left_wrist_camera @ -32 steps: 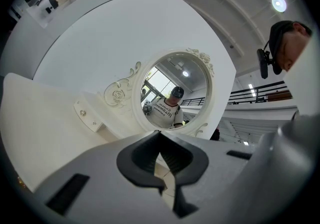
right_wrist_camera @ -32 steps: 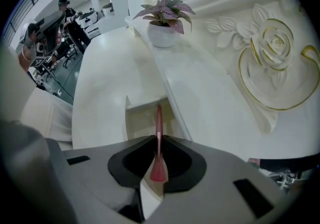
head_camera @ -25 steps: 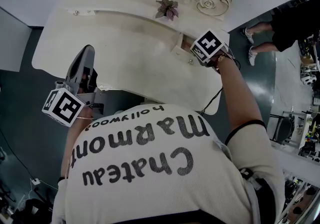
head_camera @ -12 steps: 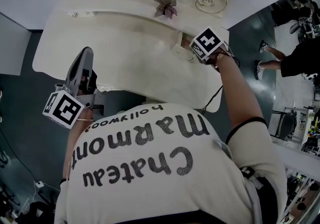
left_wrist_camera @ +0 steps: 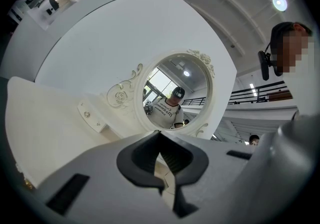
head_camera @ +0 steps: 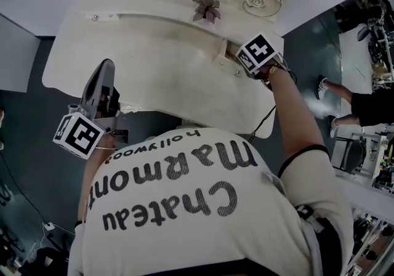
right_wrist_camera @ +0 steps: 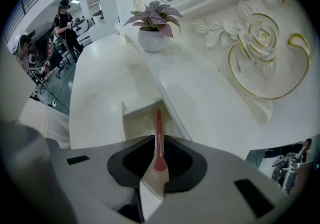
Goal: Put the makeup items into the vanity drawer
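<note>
A slim pink makeup stick (right_wrist_camera: pixel 158 133) is pinched between the jaws of my right gripper (right_wrist_camera: pixel 158 143), which is shut on it. Its far end points into a small open drawer (right_wrist_camera: pixel 136 124) on the white vanity (head_camera: pixel 154 65). From the head view, the right gripper (head_camera: pixel 241 54) sits at that drawer (head_camera: pixel 220 53) on the vanity's right side, its tips hidden by the marker cube. My left gripper (head_camera: pixel 106 66) hangs off the vanity's front left edge, shut and holding nothing. In the left gripper view its jaws (left_wrist_camera: pixel 160 143) point up at the oval mirror (left_wrist_camera: pixel 175 93).
A small potted plant (head_camera: pixel 206 8) (right_wrist_camera: pixel 154 25) stands on the raised shelf just beyond the drawer. A closed little drawer with knobs (head_camera: pixel 101 17) sits at the vanity's left. Carved rose trim (right_wrist_camera: pixel 260 43) rises right of the gripper. A person stands on the floor at far right (head_camera: pixel 369 105).
Both grippers stay almost where they were, the right one edging slightly toward the drawer. The person in the background at right has walked on.
</note>
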Demonstrator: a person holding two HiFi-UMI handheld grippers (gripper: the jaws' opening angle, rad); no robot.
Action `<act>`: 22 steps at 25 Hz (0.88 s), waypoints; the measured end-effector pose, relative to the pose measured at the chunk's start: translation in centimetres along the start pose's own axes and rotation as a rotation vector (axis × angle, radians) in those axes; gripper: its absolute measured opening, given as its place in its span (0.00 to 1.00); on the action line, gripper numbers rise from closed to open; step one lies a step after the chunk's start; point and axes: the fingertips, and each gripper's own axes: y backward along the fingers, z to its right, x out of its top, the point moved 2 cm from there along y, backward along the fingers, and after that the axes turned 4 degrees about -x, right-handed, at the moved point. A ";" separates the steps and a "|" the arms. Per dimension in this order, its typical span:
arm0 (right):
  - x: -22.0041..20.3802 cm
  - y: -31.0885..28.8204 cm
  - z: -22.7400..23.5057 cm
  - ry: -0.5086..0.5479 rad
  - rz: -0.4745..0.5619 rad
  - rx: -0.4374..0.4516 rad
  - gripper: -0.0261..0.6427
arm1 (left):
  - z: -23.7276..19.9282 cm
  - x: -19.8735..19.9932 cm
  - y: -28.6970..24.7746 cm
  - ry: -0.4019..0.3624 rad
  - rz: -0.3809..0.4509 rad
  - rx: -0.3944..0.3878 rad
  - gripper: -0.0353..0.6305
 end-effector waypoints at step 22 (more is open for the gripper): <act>2.7 6.3 -5.2 -0.569 0.528 0.004 0.14 | 1.1 -1.1 -0.5 -0.013 -0.109 -0.112 0.06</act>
